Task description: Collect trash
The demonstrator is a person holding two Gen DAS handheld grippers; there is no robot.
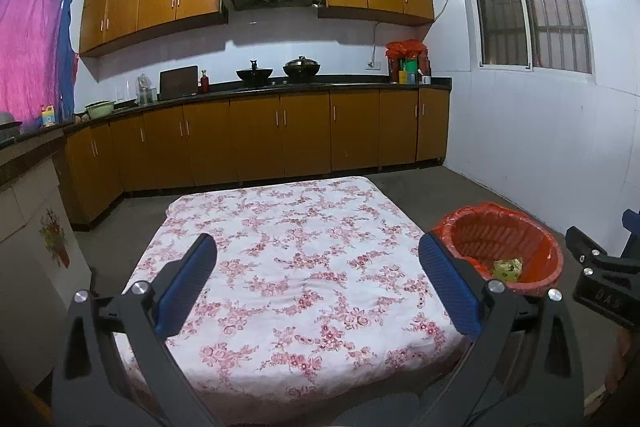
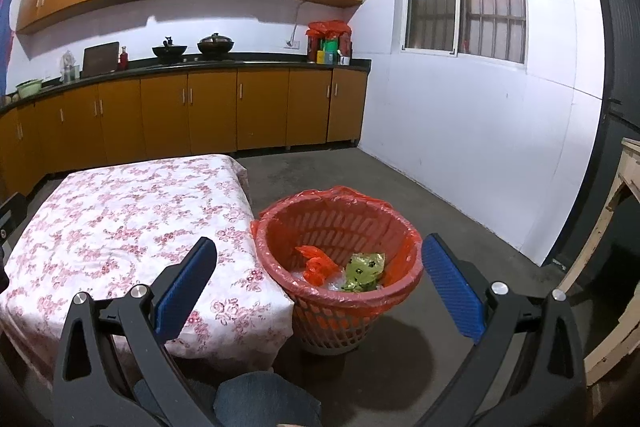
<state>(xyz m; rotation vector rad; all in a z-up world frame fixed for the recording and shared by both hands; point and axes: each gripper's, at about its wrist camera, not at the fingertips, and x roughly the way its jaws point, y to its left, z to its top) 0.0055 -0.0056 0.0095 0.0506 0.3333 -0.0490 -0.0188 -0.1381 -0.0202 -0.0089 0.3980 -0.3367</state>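
Red plastic basket point(image 2: 340, 267) with a red bag lining stands on the floor, touching the near right corner of the table with the white and pink flowered cloth point(image 2: 120, 219). Inside the basket lie one orange plastic scrap point(image 2: 318, 265), one green crumpled wrapper point(image 2: 366, 271) and some clear wrap I cannot count. No trash shows on the table. The task looks almost done or done.

The left gripper point(image 1: 318, 279) hangs above the table, its two blue fingers spread wide, holding nothing. The right gripper point(image 2: 320, 281) hangs above the basket, its two blue fingers spread wide and empty too.

Next, I think the grippers should look around the basket for more trash. If none is found, they can rest.
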